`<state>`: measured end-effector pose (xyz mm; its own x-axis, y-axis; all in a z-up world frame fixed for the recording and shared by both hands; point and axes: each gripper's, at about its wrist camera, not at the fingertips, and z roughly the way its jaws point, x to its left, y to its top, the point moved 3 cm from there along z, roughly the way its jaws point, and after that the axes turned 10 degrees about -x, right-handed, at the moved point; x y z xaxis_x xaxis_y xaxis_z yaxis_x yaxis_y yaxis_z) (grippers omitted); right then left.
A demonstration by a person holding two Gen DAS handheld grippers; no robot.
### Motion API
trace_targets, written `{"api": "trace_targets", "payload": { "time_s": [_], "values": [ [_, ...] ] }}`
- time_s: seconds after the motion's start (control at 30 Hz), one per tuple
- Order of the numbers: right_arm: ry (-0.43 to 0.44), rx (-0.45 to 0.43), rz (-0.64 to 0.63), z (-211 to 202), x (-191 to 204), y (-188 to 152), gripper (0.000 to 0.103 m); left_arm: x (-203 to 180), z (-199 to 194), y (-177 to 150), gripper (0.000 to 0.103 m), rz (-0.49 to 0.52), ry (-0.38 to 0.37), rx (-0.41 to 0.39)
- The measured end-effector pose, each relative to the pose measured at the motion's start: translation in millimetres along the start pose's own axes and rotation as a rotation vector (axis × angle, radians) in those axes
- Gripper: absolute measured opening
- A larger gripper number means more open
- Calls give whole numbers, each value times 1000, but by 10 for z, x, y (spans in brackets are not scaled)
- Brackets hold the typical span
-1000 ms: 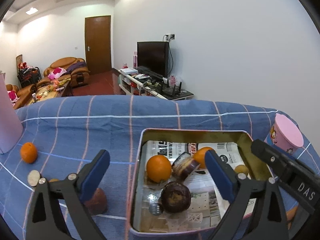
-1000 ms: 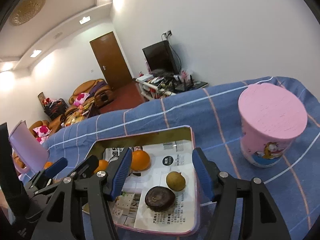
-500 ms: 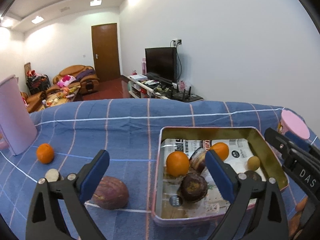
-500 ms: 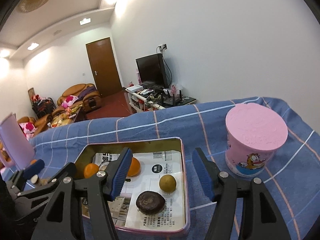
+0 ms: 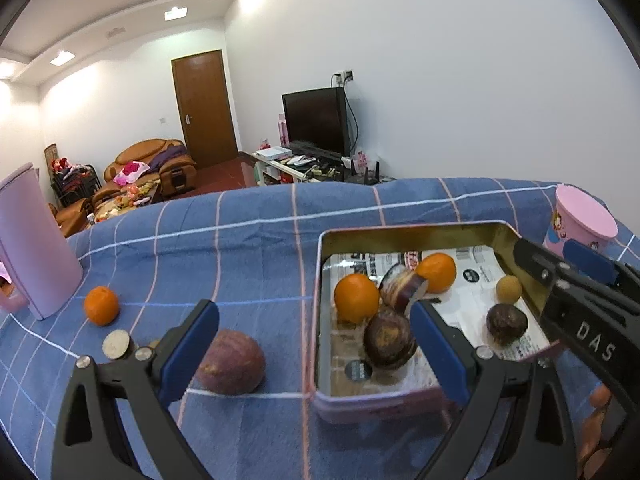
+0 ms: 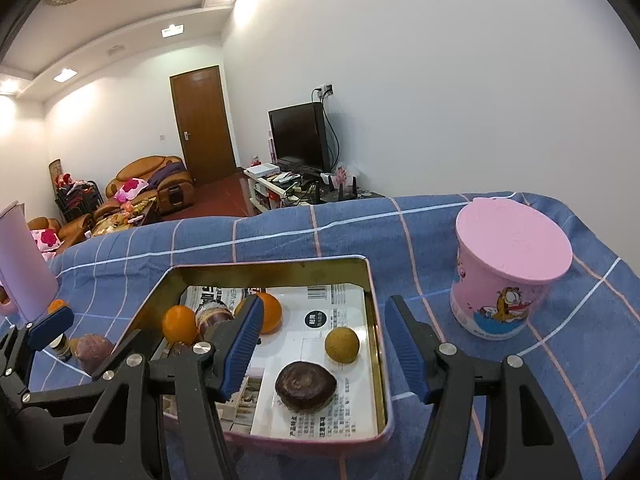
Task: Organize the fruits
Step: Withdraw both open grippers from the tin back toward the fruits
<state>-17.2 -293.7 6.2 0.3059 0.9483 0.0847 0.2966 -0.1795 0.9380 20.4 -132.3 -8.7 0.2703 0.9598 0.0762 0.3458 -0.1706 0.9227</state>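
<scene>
Left wrist view is showing a blue checked cloth [image 5: 248,240] covering the surface, with everything sitting on it. Largest on it, a pink-rimmed tin tray [image 5: 320,320] lined with printed paper is lying at right, holding two oranges [image 5: 356,298], two dark wrinkled passion fruits [image 5: 388,338], a cut purple fruit piece [image 5: 402,290] leaning between the oranges, and a small yellow-brown round fruit [image 5: 508,289] near the far right wall. A tall pink pitcher [image 5: 34,240] is standing at the far left, and a pink lidded cup [image 6: 508,276] with a cartoon cat is standing just beside the tray's right side.

Both tools are hanging empty. The left tool [image 5: 316,354] is spreading its blue pads wide, one pad over the cloth and the other over the tray's near left part, so the tray's left wall is sitting between them. The right tool [image 6: 324,344] is also spread, straddling the tray's right wall, with one dark passion fruit and the yellow-brown fruit lying between its pads.

Outside the tray, a purple passion fruit [image 5: 230,362] is lying just beside the left tool's left pad, partly hidden by it. Farther left, a loose orange [image 5: 101,305] is sitting near the pitcher, and a small pale round item [image 5: 116,344] is lying between them.
</scene>
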Motion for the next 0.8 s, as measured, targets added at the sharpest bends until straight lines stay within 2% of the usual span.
{"api": "trace_targets", "payload": {
  "time_s": [0.33,0.8],
  "values": [
    [-31,-24,42,-226,18,-68,64,89,-146,-36,99,19,-6,-14],
    [41,-30,-11,-355,431,-142,64,434,-170,-96,99,34,21,4]
  ]
}}
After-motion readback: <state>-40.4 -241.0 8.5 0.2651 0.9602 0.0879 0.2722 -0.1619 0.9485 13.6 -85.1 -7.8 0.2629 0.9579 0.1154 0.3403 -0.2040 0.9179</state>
